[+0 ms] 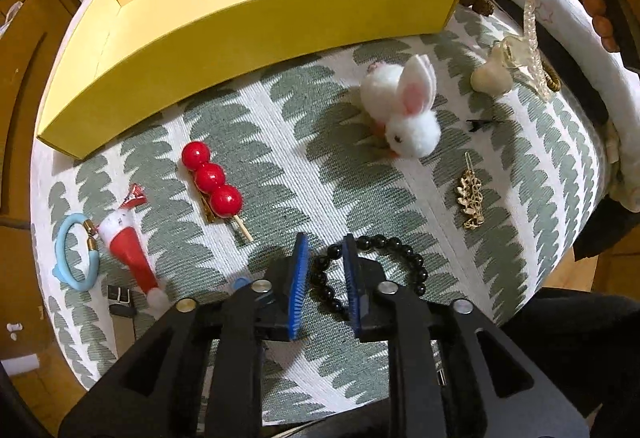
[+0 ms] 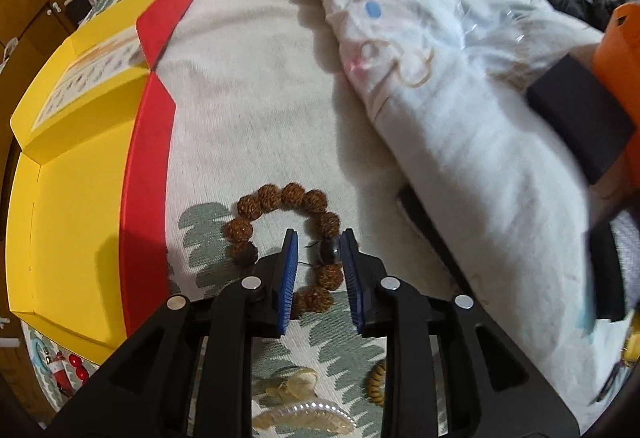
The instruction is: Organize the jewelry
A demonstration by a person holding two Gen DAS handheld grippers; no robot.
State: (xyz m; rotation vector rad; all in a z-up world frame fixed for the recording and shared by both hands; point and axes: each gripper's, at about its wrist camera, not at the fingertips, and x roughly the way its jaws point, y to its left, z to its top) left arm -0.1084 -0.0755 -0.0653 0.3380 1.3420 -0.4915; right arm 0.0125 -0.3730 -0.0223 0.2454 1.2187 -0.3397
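Note:
A black bead bracelet (image 1: 412, 262) lies on the leaf-patterned cloth (image 1: 360, 190). My left gripper (image 1: 325, 238) points down over the bracelet's left side with its blue pads on either side of the strand; a gap shows beside the beads, so it is open. A brown rough-bead bracelet (image 2: 272, 198) lies beside the yellow and red box (image 2: 72, 198). My right gripper (image 2: 319, 234) straddles its right side, a dark bead close to the right pad and room on the left; it is open. The same box (image 1: 240, 22) stands at the back in the left view.
On the cloth lie a white rabbit clip (image 1: 400, 110), a red three-ball hairpin (image 1: 210, 178), a gold leaf pin (image 1: 471, 198), a Santa-hat clip (image 1: 128, 250), a blue hair tie (image 1: 76, 254) and a clear claw clip (image 1: 528, 50). A rumpled quilt (image 2: 440, 78) rises at the right.

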